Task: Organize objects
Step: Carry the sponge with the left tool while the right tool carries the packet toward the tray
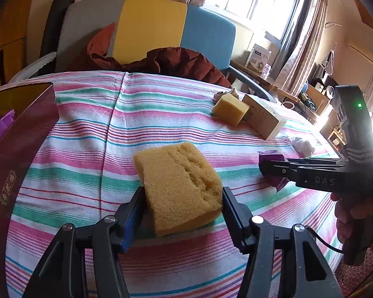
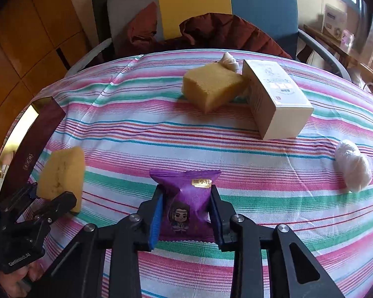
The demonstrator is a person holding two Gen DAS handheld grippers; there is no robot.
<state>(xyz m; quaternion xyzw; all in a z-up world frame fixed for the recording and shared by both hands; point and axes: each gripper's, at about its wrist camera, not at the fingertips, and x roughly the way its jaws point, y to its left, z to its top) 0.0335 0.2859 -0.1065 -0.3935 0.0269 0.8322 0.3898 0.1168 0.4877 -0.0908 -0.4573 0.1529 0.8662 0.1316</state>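
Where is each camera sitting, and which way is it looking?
Left wrist view: sits on the left tool, looking forward and down at the near yellow sponge it squeezes; the right hand shows.
Right wrist view: sits on the right tool, looking forward and down at the purple snack packet it pinches; the left tool shows.
Both share the striped tablecloth, far sponge and cream box.

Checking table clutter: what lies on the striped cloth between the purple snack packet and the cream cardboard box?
Nothing: in the right wrist view, only bare striped tablecloth lies between the purple snack packet and the cream cardboard box.
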